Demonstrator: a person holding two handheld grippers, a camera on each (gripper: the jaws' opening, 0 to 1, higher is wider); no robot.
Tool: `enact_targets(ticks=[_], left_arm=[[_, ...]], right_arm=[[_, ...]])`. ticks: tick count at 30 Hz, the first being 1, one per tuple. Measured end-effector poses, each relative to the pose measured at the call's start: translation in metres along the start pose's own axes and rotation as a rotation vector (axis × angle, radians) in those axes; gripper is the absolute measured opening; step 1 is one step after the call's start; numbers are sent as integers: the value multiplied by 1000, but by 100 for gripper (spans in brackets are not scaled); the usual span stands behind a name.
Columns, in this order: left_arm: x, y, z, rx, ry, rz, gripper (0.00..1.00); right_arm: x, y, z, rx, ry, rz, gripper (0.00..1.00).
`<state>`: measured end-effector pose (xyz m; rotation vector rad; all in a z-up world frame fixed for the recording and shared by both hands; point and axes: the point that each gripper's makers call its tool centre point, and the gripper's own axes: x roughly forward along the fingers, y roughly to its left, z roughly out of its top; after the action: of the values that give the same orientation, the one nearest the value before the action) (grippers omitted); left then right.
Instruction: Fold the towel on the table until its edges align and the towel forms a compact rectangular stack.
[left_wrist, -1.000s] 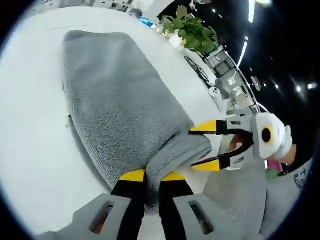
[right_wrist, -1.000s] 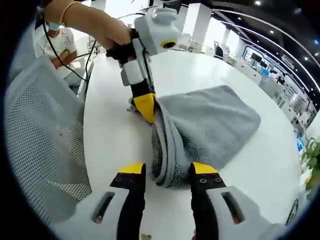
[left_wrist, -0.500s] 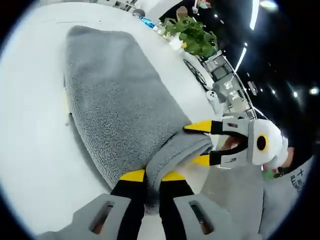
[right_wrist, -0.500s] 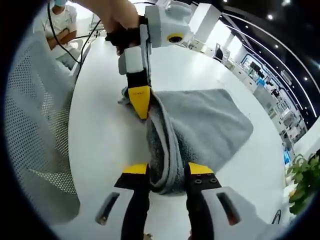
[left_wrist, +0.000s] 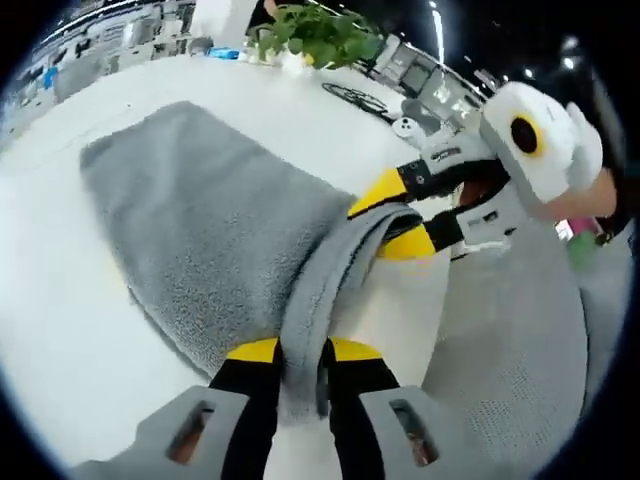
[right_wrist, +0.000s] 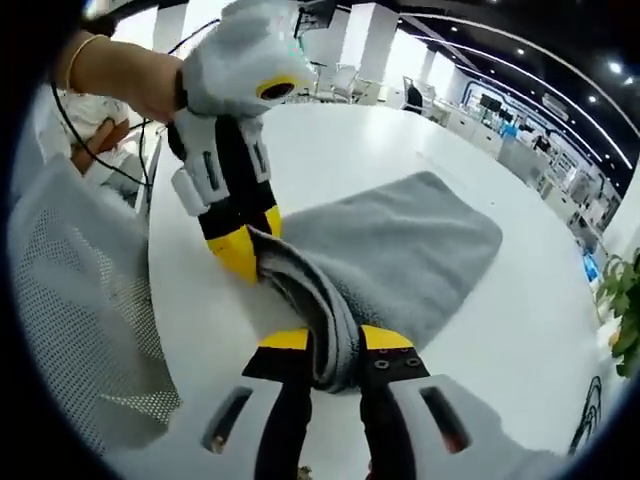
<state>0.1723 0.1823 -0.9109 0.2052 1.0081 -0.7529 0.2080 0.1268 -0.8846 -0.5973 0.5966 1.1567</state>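
Grey towel (left_wrist: 210, 230) lies on the white table (left_wrist: 60, 330), already doubled over at least once; the far part rests flat, while the near edge is lifted off the tabletop into a thick rolled band strung betw. the two grippers.

Left gripper (left_wrist: 303, 352) is clenched on one end of that band, yellow tips pinching the bunched layers. Right gripper (right_wrist: 335, 341) is clamped on the other end in the same way. In the right gripper view, the left gripper's yellow tip sits at the towel's raised corner, toward the mesh chair (right_wrist: 80, 330) side of the towel. A potted plant (left_wrist: 315, 35) stands well beyond the towel's far edge.

Handling, as a judgement: terry cloth, soft and limp, light, not slippery, nothing fragile. It sags betw. grips and won't hold a crease unaided, so the layers can slide apart if only the top ply is caught. Best hold looks like the two near corners, pinching all plies together, keeping the edge taut while carrying it over to the far edge.

Fold looks partway done; edges not yet aligned.
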Motion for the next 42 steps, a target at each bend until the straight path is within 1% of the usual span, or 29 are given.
enact_targets(ticks=[1, 2, 3, 5, 7, 9, 11, 16, 18, 20, 23, 27, 29, 32, 37, 41, 42], left_arm=[[0, -2, 0, 42, 6, 24, 21], [0, -3, -1, 77, 15, 37, 23], [-1, -5, -2, 112, 16, 44, 25], [0, -8, -5, 143, 20, 69, 28], [0, -8, -5, 171, 18, 101, 28], [0, -5, -6, 177, 14, 139, 27], [1, 1, -6, 174, 5, 173, 25], [-1, 8, -4, 166, -15, 223, 19], [-3, 10, -1, 187, -27, 248, 18], [-4, 9, 1, 208, -36, 249, 11], [-6, 8, 3, 219, -51, 243, 9], [-10, 9, 6, 216, -61, 228, 8], [-12, 10, 8, 198, -66, 217, 8], [-14, 9, 10, 196, -62, 212, 8], [-20, 3, 14, 223, -60, 199, 8], [-24, -6, 14, 240, -57, 174, 8], [-26, -9, 13, 259, -48, 165, 8]], right_arm=[[0, -1, 0, 14, 1, 1, 14], [1, -2, -2, 29, 20, 3, 14], [1, -2, -2, 36, 20, 5, 14], [0, -2, 0, 59, 17, 7, 13], [-2, -2, 2, 86, 8, 6, 12], [-4, -2, 4, 112, -3, 8, 12], [-4, -1, 4, 104, -3, 9, 12], [-6, 0, 3, 125, -7, 11, 11], [-7, 0, 4, 130, -12, 10, 11], [-7, 0, 4, 129, -14, 10, 11], [-8, 0, 3, 130, -17, 8, 11], [-9, 2, -1, 122, -15, 14, 11], [-10, 3, -3, 120, -14, 18, 11], [-11, 3, -2, 120, -18, 20, 10], [-18, 3, 0, 112, -33, 22, 9], [-25, 8, -1, 133, -42, 45, 9], [-29, 13, -2, 135, -43, 58, 9]])
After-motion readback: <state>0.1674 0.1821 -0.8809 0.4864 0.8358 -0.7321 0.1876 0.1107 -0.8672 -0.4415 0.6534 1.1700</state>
